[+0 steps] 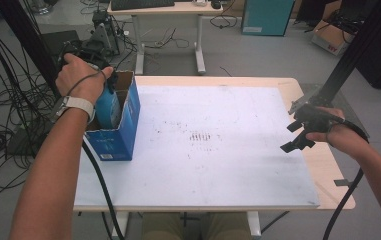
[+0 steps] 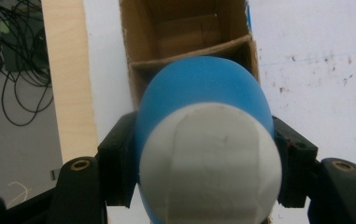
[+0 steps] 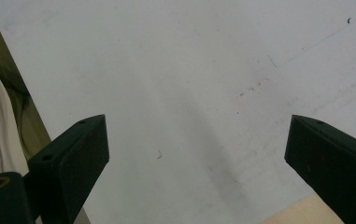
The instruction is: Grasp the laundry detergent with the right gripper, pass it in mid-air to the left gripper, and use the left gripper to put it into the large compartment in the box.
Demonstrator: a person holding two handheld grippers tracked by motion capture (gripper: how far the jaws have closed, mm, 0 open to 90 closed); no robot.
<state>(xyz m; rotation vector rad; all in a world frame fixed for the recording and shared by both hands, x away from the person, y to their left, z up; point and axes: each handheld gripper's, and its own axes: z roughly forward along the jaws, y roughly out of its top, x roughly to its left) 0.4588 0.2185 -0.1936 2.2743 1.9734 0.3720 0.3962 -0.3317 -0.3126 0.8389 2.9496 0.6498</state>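
Observation:
A blue bottle (image 1: 108, 107) with a white cap (image 2: 210, 163) hangs upright over the open blue cardboard box (image 1: 123, 130) at the table's left edge, its lower part inside the box. My left gripper (image 2: 208, 158) is shut on the bottle, one black jaw on each side of its blue body (image 2: 199, 88). In the left gripper view the box's brown inside (image 2: 185, 32) lies straight below the bottle. At the table's right edge my right gripper (image 1: 294, 136) stands open over the white sheet (image 3: 189, 84), nothing between its jaws.
The white sheet (image 1: 213, 145) covers most of the light wooden table (image 1: 323, 165) and carries dark specks in its middle. Cables (image 1: 8, 100) lie on the floor at the left. A second desk (image 1: 168, 10) stands behind the table.

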